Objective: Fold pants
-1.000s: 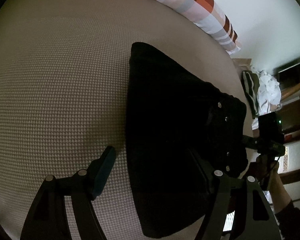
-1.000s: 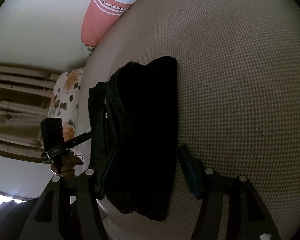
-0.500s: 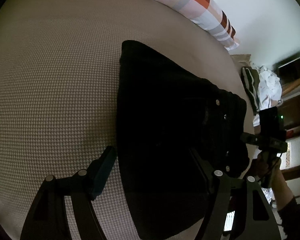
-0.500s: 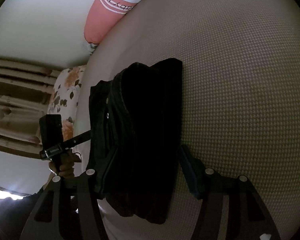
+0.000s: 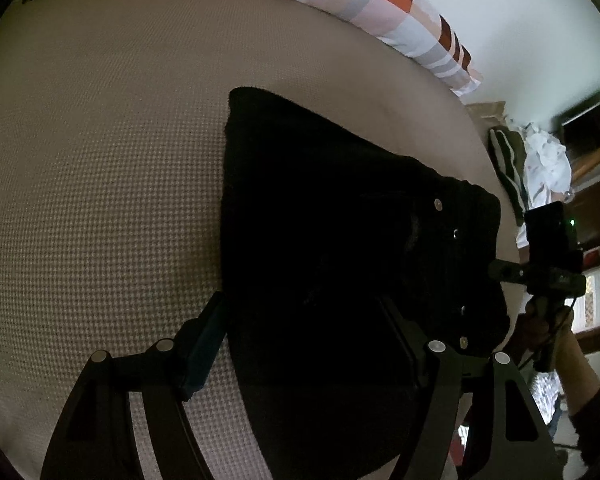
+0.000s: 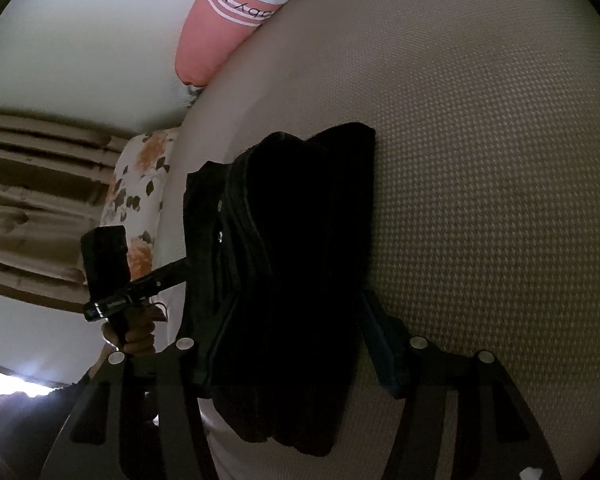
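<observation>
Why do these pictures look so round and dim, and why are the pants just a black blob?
Left wrist view: the fisheye lens bends the bed into a dome, with black corners; the pants are underexposed, only rivets glinting. Right wrist view: the same bulge; the pants show faint fold edges, and bright daylight blows out the lower left corner. Both are dim but fairly sharp.

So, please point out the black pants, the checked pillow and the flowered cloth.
black pants [image 5: 320, 240], left wrist view, folded middle.
checked pillow [image 5: 380, 4], left wrist view, checked cover.
flowered cloth [image 6: 140, 184], right wrist view, printed flowers.
</observation>
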Motion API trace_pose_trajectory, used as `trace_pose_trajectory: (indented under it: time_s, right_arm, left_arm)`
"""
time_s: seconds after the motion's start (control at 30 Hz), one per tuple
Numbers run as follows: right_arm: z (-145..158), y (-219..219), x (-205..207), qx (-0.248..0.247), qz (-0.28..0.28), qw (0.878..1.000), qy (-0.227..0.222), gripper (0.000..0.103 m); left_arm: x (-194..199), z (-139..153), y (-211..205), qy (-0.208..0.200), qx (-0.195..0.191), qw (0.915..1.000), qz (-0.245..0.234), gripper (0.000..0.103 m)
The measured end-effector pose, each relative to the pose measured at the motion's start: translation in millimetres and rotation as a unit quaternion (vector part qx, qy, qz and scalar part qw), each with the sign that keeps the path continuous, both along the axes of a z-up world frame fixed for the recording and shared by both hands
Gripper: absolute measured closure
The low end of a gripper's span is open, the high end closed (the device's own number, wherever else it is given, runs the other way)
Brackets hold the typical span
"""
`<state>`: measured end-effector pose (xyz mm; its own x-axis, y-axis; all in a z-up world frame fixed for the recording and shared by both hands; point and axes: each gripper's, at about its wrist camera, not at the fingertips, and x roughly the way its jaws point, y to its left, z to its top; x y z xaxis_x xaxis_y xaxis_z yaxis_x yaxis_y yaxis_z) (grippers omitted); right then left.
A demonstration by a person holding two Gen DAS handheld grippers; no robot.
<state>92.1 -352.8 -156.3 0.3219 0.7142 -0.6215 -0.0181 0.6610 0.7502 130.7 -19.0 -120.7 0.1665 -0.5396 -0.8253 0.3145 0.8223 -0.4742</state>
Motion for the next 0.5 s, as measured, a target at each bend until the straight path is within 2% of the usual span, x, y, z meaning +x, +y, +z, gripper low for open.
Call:
trace_pose_trajectory:
  time_s: [0.2, 0.3, 0.5]
  right_arm:
    - [-0.4, 2.2, 4.4, 0.003, 0.021, 1.0, -0.004, 0.05]
    - [-2.5, 2.2, 7.3, 0.01, 0.027, 1.0, -0.003, 0.054]
    - [-6.0, -1.6, 9.5, 0.023, 0.033, 0.999, -0.002, 0.06]
  left_arm:
    - [2.0, -0.6, -3.9, -0.01, 0.003, 0.9999, -0.008, 0.031]
    - [2.6, -1.0, -6.3, -0.018, 0.006, 0.9997, -0.014, 0.031]
    - [3.5, -1.9, -11.8, -0.052, 0.007, 0.9982, -0.027, 0.031]
